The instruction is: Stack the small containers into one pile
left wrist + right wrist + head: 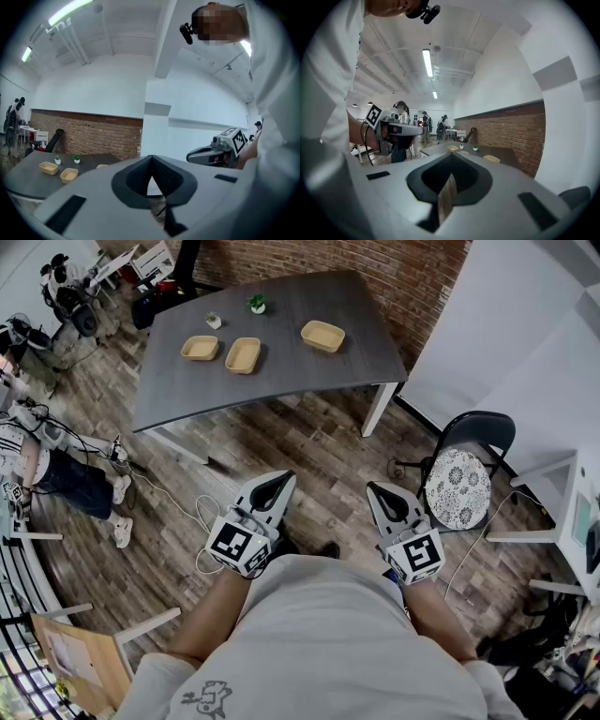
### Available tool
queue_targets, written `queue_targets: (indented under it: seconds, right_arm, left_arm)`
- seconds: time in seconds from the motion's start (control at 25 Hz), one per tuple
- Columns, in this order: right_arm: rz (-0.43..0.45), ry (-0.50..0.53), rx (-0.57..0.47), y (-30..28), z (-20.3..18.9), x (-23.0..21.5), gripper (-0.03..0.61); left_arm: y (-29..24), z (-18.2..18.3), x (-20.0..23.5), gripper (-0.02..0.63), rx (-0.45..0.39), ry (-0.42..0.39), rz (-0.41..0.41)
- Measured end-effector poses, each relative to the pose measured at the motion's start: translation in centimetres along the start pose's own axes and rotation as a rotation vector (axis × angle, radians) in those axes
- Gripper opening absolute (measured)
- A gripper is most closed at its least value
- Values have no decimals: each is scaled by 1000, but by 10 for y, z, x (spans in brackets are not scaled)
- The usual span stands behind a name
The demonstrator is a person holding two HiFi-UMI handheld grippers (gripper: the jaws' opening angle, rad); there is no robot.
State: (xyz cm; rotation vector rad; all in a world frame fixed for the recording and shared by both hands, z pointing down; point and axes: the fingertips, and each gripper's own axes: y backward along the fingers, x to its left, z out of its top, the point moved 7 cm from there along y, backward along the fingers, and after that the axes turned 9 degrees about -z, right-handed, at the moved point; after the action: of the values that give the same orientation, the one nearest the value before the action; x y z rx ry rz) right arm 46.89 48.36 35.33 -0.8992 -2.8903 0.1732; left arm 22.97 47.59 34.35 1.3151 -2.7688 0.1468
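Three tan shallow containers lie apart on the dark grey table [309, 371]: one at the left [200, 348], one beside it [243, 354], one further right [322, 335]. They also show small in the left gripper view [69, 175] and the right gripper view [491, 159]. Both grippers hang close to my torso over the wooden floor, well short of the table. My left gripper [280, 480] is shut with nothing in it, jaws meeting at a point [151, 157]. My right gripper [376, 488] is shut and empty too [451, 155].
Two tiny potted plants [256, 304] stand at the table's far side. A black chair with a patterned cushion [462, 481] is on my right. A person sits at the left [56, 474], with cables on the floor [178, 507]. A wooden chair [75, 652] is at lower left.
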Motion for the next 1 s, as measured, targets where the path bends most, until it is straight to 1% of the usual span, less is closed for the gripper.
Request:
queue_targets:
  seconds: [0.32,0.56,0.8,1.0]
  right_arm:
    - [-2,-3,0,-16,3,0,5]
    - [-7,-1,3,-34,5,2,5]
    - [-20,16,10,-65,9,12,5]
    - [-78,16,12,-102,15,16,6]
  left_arm:
    - [-1,1,18,11,-2,-1,-1]
    - [-3,6,35,11,3,-8,-21]
    - [3,5,69,11,4,-6,-26]
    - [8,6,109,11,-6,0,-39]
